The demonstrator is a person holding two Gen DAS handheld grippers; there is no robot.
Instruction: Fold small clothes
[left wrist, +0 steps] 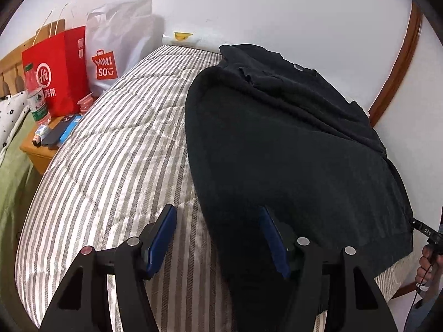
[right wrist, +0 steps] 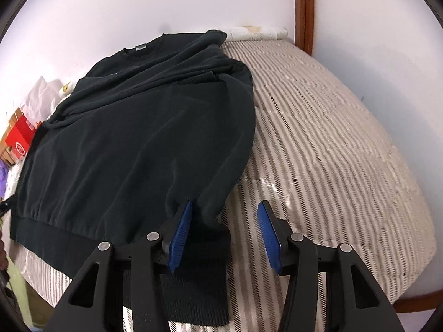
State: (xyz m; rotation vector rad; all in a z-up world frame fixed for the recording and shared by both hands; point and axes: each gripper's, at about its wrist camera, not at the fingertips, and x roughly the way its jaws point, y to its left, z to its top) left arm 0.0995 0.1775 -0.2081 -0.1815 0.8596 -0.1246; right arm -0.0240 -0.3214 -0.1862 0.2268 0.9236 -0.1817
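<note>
A black sweatshirt [left wrist: 290, 149] lies on the striped bed, sleeves folded across its chest, collar toward the wall. It also shows in the right wrist view [right wrist: 133, 138]. My left gripper [left wrist: 218, 221] is open and empty, just above the sweatshirt's near left hem corner; its right finger is over the cloth, its left finger over the bedding. My right gripper [right wrist: 225, 215] is open and empty at the sweatshirt's near right hem corner, with the ribbed hem [right wrist: 199, 276] lying between and under its fingers.
The striped mattress [left wrist: 110, 171] runs along a white wall. A nightstand [left wrist: 41, 149] at the left holds a red bag [left wrist: 58, 72], a white Miniso bag [left wrist: 116, 47] and a water bottle [left wrist: 34, 96]. A wooden door frame [right wrist: 303, 8] stands at the bed's far right.
</note>
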